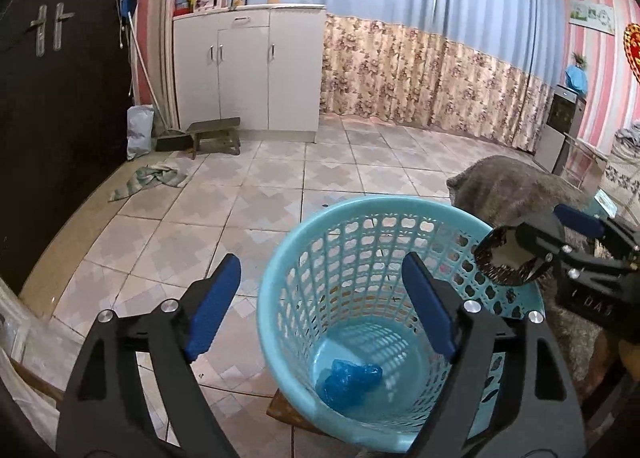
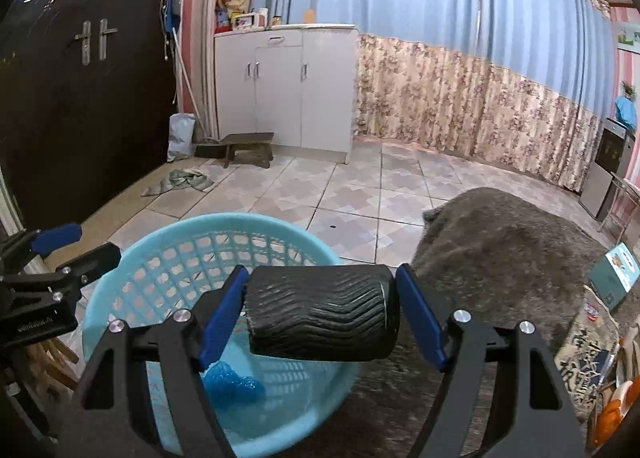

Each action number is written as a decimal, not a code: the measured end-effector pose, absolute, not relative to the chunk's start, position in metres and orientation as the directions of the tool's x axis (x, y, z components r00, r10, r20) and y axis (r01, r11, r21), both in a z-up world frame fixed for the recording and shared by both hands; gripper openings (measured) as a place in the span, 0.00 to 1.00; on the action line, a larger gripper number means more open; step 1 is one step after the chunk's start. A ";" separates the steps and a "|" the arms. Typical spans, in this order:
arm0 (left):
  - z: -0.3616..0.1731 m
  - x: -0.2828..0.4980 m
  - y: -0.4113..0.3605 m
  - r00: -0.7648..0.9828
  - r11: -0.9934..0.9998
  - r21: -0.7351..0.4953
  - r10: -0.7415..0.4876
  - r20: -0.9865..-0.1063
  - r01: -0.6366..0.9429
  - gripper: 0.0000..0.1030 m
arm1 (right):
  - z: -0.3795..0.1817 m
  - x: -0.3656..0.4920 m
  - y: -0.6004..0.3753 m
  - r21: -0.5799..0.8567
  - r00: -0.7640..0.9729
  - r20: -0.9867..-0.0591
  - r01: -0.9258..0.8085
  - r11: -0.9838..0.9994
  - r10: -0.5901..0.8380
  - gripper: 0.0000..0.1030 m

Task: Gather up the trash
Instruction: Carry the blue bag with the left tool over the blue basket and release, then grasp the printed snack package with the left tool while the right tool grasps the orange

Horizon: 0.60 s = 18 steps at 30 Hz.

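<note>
My left tool (image 1: 320, 308) hangs over the light blue basket (image 1: 276, 362) with its fingers spread wide and nothing between them. No earlier view is available, so I state only this: the left tool is empty and apart. Directly below it, on the basket floor, lies a crumpled blue plastic bag (image 1: 350, 378). I judge that item as collected.

My right tool (image 2: 320, 312) is clamped on a black ribbed cup (image 2: 322, 312), held sideways, one blue pad on each end. In the left wrist view the cup's open mouth (image 1: 506, 254) sits just at the basket's far right rim. In the right wrist view the cup hangs above the basket opening (image 2: 132, 258), near its right side. The cup is not yet released. I judge this as the step in hand: carry over the opening, then let go.

Beyond the basket, a grey shaggy rug (image 2: 500, 242) covers the floor to the right. At its right edge lie a teal box (image 2: 614, 274) and a printed packet (image 2: 588, 362); these may be remaining trash, though I cannot confirm it. Farther off, a striped cloth (image 1: 148, 180) lies on the tiled floor (image 1: 280, 178) near a low wooden stool (image 1: 216, 134).
</note>
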<state>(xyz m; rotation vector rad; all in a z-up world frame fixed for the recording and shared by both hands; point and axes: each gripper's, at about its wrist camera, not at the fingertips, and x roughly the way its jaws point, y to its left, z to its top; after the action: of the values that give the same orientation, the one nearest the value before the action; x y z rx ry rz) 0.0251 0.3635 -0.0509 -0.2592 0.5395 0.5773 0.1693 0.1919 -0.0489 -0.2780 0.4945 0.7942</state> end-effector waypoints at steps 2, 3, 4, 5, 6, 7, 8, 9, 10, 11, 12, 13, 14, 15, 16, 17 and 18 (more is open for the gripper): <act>-0.050 0.023 0.364 0.705 0.808 -0.085 0.451 -0.547 -0.583 0.80 | -0.051 0.167 0.198 -0.058 0.590 -0.527 -0.743 0.667 0.612 0.72; -0.050 0.021 0.364 0.704 0.807 -0.081 0.456 -0.544 -0.585 0.81 | -0.052 0.166 0.200 -0.057 0.586 -0.527 -0.747 0.662 0.615 0.73; -0.050 0.020 0.363 0.702 0.804 -0.075 0.465 -0.540 -0.590 0.82 | -0.052 0.166 0.201 -0.058 0.585 -0.527 -0.748 0.661 0.616 0.75; -0.049 0.020 0.363 0.700 0.802 -0.073 0.468 -0.539 -0.592 0.82 | -0.052 0.165 0.201 -0.061 0.587 -0.527 -0.747 0.662 0.614 0.80; -0.048 0.020 0.364 0.699 0.801 -0.075 0.468 -0.540 -0.594 0.82 | -0.051 0.166 0.200 -0.062 0.589 -0.526 -0.746 0.663 0.614 0.83; -0.048 0.020 0.364 0.699 0.800 -0.079 0.467 -0.541 -0.595 0.82 | -0.051 0.166 0.198 -0.059 0.593 -0.522 -0.742 0.668 0.612 0.85; -0.047 0.020 0.363 0.699 0.799 -0.082 0.466 -0.542 -0.596 0.82 | -0.050 0.167 0.196 -0.056 0.596 -0.521 -0.738 0.672 0.611 0.87; -0.046 0.020 0.362 0.699 0.798 -0.084 0.465 -0.543 -0.596 0.82 | -0.049 0.168 0.193 -0.051 0.595 -0.523 -0.736 0.675 0.610 0.87; -0.045 0.021 0.361 0.700 0.799 -0.084 0.465 -0.542 -0.596 0.82 | -0.049 0.170 0.192 -0.049 0.596 -0.525 -0.734 0.678 0.607 0.87; -0.044 0.020 0.360 0.701 0.799 -0.084 0.465 -0.540 -0.595 0.82 | -0.048 0.172 0.189 -0.046 0.597 -0.526 -0.731 0.681 0.605 0.87; -0.043 0.020 0.359 0.702 0.800 -0.082 0.467 -0.538 -0.595 0.82 | -0.047 0.174 0.184 -0.040 0.599 -0.527 -0.726 0.687 0.603 0.88; -0.041 0.021 0.356 0.703 0.802 -0.078 0.468 -0.536 -0.593 0.82 | -0.046 0.177 0.181 -0.036 0.601 -0.527 -0.722 0.691 0.601 0.90; -0.040 0.021 0.355 0.704 0.803 -0.075 0.468 -0.535 -0.592 0.82 | -0.045 0.179 0.177 -0.031 0.604 -0.526 -0.717 0.696 0.599 0.90; -0.039 0.022 0.353 0.704 0.803 -0.073 0.469 -0.533 -0.591 0.82 | -0.044 0.181 0.174 -0.026 0.605 -0.528 -0.713 0.700 0.596 0.90; -0.038 0.023 0.350 0.705 0.805 -0.074 0.467 -0.533 -0.589 0.83 | -0.043 0.183 0.169 -0.022 0.607 -0.529 -0.709 0.705 0.593 0.90; -0.036 0.024 0.349 0.707 0.806 -0.076 0.464 -0.534 -0.587 0.83 | -0.042 0.184 0.165 -0.020 0.610 -0.527 -0.704 0.709 0.591 0.90; -0.035 0.025 0.347 0.710 0.808 -0.079 0.461 -0.532 -0.584 0.83 | -0.039 0.186 0.159 -0.023 0.619 -0.523 -0.698 0.716 0.586 0.90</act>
<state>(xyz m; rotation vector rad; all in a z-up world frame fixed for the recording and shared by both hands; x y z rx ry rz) 0.0248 0.3470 -0.0353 -0.2499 0.5190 0.5864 0.1860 0.1593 -0.0395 -0.2335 0.5131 0.7459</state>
